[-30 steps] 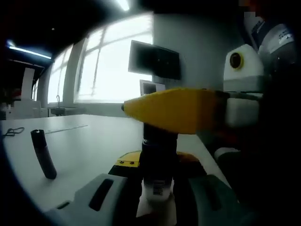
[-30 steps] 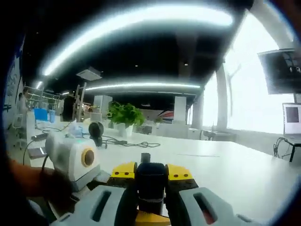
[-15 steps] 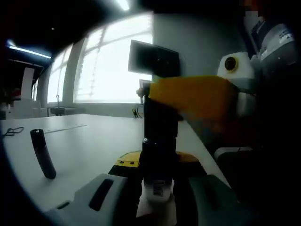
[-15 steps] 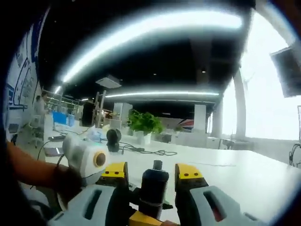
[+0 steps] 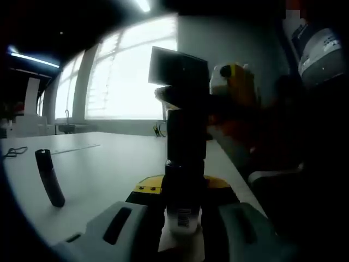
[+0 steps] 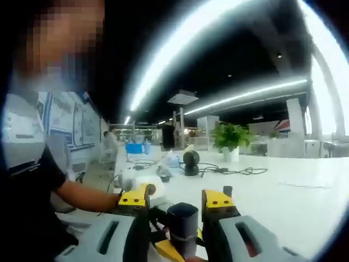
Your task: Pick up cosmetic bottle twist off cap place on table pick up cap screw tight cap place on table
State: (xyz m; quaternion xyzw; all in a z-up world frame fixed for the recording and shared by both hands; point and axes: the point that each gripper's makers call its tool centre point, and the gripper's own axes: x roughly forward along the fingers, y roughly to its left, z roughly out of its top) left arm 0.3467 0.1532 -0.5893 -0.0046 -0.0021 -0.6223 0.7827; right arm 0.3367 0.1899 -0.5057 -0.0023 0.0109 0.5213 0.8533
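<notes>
My left gripper [image 5: 182, 188] is shut on a dark cosmetic bottle [image 5: 184, 180] with a white label and holds it upright above the white table [image 5: 103, 164]. The bottle's black cap [image 5: 185, 134] sits on top of it. My right gripper [image 5: 232, 90], yellow and blurred, hangs just right of the cap. In the right gripper view, my right gripper [image 6: 175, 199] stands open. The black cap [image 6: 182, 221] sits between its yellow-tipped jaws with a gap on each side.
A dark tube [image 5: 50, 178] stands tilted on the table at the left. A monitor [image 5: 177, 68] hangs by the bright windows. Behind the right gripper are a person's arm [image 6: 82, 191], a black round device [image 6: 191, 161], cables and a potted plant [image 6: 232, 139].
My right gripper let go of the cap, opened and swung off to the right of it. The right gripper view turned toward the person. The left gripper and bottle stayed still.
</notes>
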